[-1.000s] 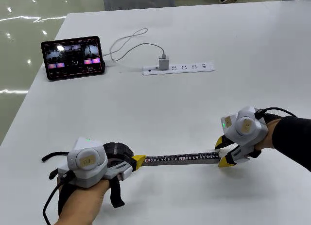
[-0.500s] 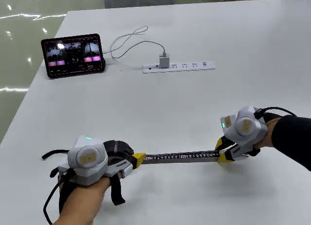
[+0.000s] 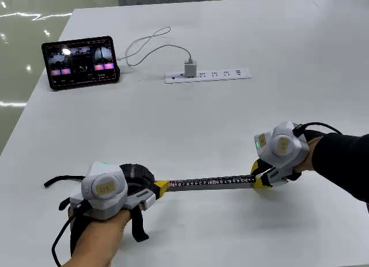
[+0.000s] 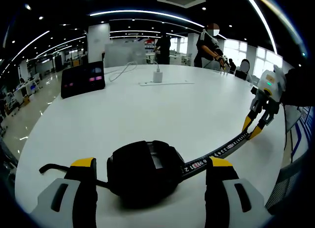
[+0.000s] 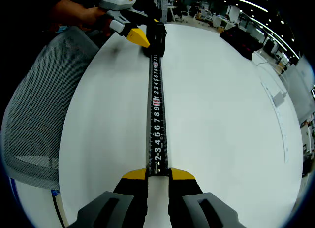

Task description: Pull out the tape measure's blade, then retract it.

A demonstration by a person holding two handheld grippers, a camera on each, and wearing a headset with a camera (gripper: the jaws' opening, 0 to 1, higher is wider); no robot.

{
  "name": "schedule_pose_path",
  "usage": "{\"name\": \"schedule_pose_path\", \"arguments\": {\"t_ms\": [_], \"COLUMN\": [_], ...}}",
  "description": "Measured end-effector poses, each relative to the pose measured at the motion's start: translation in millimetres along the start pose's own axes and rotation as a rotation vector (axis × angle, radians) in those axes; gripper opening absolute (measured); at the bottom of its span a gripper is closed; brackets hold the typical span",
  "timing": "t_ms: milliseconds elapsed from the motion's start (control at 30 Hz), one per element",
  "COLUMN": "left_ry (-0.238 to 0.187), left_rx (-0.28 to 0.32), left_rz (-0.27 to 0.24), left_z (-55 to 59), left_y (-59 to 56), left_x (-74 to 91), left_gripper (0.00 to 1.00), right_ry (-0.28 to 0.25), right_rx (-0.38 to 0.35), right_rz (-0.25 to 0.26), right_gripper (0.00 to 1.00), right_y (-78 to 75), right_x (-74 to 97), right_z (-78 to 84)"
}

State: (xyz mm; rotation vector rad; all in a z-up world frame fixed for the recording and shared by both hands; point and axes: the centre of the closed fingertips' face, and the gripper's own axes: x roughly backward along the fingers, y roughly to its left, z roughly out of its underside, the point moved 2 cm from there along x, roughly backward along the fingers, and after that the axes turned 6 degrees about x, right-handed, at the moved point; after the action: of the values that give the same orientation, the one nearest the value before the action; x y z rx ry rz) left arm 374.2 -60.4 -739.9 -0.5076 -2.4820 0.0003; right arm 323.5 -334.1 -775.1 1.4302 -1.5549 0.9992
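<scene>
A black tape measure case [image 3: 135, 173] lies on the white table at the near left. My left gripper [image 3: 151, 186] is shut on it, one yellow-tipped jaw on each side of the case [image 4: 145, 171]. The dark numbered blade [image 3: 210, 181] runs flat along the table to the right. My right gripper [image 3: 258, 177] is shut on the blade's end. In the right gripper view the blade [image 5: 156, 119] leads from the pinched jaws of that gripper [image 5: 157, 174] up to the case [image 5: 157, 36]. A black strap trails from the case toward the table's near edge.
A tablet [image 3: 79, 62] stands at the far left near the table edge. A white power strip [image 3: 207, 75] with a charger [image 3: 189, 68] and looping cable lies behind the work. A mesh chair [image 5: 34, 114] sits beside the table. People stand beyond the table in the left gripper view.
The right gripper's jaws, apart around the blade's end a second ago, have shut on it. The left gripper and the case have stayed put. The head camera has shifted slightly.
</scene>
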Motion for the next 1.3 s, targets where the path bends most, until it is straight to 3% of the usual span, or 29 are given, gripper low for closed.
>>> {"name": "schedule_pose_path", "arguments": {"t_ms": [67,133,333,467,633,900,1067,1300], "left_ry": [-0.001,0.003,-0.009,-0.002,0.002,0.025,0.036,0.041], "left_rx": [0.015,0.016,0.050,0.057,0.063,0.025,0.006,0.010], "left_rz": [-0.007,-0.011,-0.029,-0.053,-0.067,-0.072,-0.080,-0.078], "left_z": [0.2,0.9,-1.9,-1.0,0.1,1.3,1.0,1.5], "left_y": [0.3,0.4,2.5,8.0,9.1,8.9,9.3,9.2], "left_x": [-2.9,-6.6,-9.3,-9.6,-8.3,-8.8,-8.8,-9.2], "left_gripper": [0.84,0.81,0.74,0.67,0.65,0.63,0.61,0.61], "right_ry": [-0.004,-0.007,0.024,0.054,0.044,0.049,0.018,0.016], "right_rx": [-0.017,-0.120,-0.077,-0.094,-0.105,-0.119,-0.095,-0.069], "right_rz": [0.000,-0.002,0.008,0.003,0.010,0.015,0.013,0.012], "right_gripper": [0.11,0.10,0.10,0.10,0.10,0.10,0.09,0.09], "right_y": [-0.6,-1.8,-0.8,-2.2,-2.1,-2.0,-1.1,-1.0], "right_x": [0.1,0.0,-1.1,-1.5,-0.9,-0.7,-0.1,-0.4], "right_z": [0.4,0.8,-1.0,-1.6,-0.4,-0.4,0.0,-1.7]}}
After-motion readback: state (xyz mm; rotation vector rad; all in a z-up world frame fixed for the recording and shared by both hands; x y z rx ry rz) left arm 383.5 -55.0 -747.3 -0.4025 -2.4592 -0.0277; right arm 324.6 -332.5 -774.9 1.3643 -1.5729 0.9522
